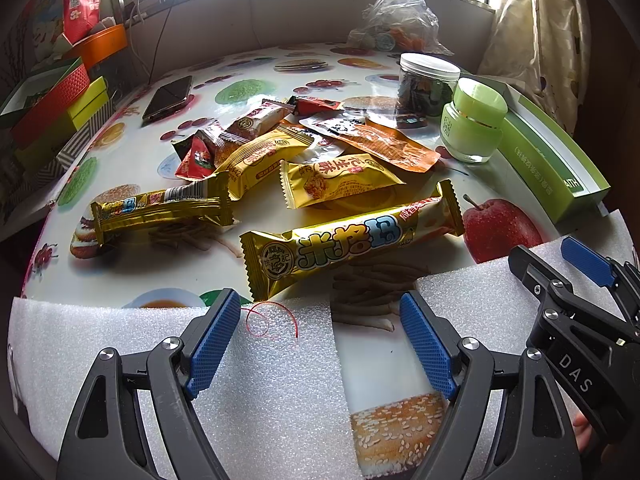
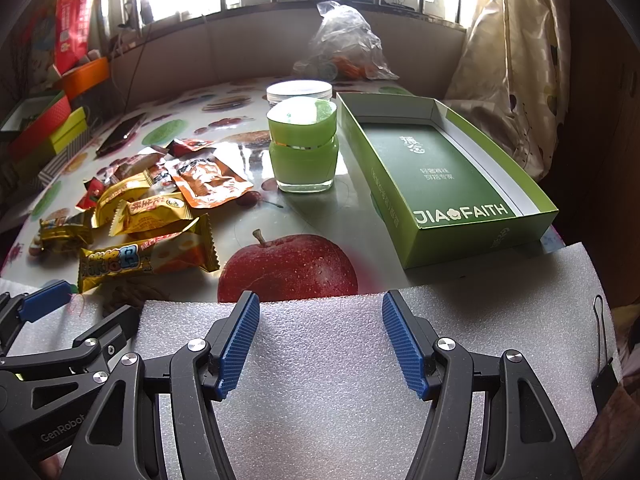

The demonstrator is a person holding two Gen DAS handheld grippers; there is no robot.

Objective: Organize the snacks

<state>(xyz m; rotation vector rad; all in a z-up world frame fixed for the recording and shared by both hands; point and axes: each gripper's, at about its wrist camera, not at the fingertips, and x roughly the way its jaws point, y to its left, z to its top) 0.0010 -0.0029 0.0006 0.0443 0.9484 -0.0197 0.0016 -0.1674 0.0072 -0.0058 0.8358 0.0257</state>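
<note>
Snacks: loose pile left of green box, box empty. Left gripper and right gripper: jaws wide, holding nothing. Advice: take nearest gold bar first, pinching mid-length.

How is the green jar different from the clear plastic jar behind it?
The green jar is opaque green with a green lid; the clear plastic jar has see-through walls, dark contents and a white lid. The green jar stands nearer the green box; the clear jar stands farther back. Both stand upright with lids on.
</note>
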